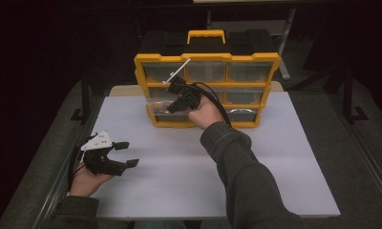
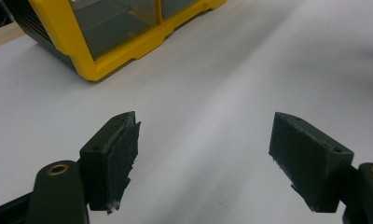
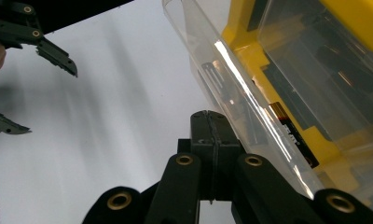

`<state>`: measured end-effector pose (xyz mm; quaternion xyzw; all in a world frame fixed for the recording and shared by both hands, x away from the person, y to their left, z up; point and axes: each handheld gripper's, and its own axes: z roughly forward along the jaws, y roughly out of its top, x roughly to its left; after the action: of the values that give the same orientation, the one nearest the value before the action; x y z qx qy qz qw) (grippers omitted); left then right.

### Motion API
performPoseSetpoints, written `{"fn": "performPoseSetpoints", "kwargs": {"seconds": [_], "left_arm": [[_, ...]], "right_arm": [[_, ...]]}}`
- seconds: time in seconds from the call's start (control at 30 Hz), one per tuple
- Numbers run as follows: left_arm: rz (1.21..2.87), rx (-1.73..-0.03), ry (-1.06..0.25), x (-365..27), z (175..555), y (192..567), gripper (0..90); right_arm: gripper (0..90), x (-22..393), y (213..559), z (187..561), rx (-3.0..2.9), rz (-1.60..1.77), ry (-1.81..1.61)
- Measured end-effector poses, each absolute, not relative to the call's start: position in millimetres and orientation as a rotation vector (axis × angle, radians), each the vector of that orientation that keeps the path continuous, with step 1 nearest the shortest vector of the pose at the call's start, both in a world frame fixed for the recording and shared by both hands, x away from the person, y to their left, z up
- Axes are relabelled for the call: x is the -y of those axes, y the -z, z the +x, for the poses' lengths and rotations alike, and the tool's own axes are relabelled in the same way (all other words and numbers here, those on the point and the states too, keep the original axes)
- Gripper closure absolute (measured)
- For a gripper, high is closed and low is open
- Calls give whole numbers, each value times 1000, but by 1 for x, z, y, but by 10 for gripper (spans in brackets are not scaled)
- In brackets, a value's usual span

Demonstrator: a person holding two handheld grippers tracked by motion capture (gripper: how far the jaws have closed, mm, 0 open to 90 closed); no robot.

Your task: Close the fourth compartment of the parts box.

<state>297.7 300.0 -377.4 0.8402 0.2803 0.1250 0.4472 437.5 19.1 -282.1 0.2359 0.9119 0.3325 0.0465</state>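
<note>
I am looking down on the white rectangular tabletop [image 1: 189, 162], where a yellow-framed plastic organiser cabinet with clear drawers [image 1: 270, 61] is standing upright at the far edge, its yellow carry handle [image 1: 206, 34] sticking up on top. My right gripper [image 1: 172, 98] is reaching up against the cabinet's lower left drawers, and in the right gripper view its two black jaws [image 3: 208, 122] are pressing flat against each other with nothing between them. Just to the side of those closed jaws, a clear plastic drawer [image 3: 231, 93] is sitting pulled out from the yellow frame, its transparent wall running diagonally past the jaw tips; whether the jaws are touching that wall I cannot tell. Behind the clear wall a black and copper-coloured cylindrical battery [image 3: 294, 135] is lying in the drawer. My left gripper [image 1: 126, 153] is resting low over the near left part of the table, well apart from the cabinet, with a grey three-cornered plate [image 1: 97, 141] on top. Its jaws are standing wide apart and holding nothing, with only bare white tabletop between them, and the cabinet's yellow bottom corner [image 2: 89, 70] is showing ahead in the left gripper view.
</note>
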Motion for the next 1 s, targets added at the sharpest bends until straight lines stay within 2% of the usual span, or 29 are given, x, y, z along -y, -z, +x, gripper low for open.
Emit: {"fn": "performPoseSetpoints", "kwargs": {"seconds": [1.0], "left_arm": [[2088, -690, -311, -299, 298, 376, 236]], "right_arm": [[892, -13, 274, 456, -2701, 785, -934]]}}
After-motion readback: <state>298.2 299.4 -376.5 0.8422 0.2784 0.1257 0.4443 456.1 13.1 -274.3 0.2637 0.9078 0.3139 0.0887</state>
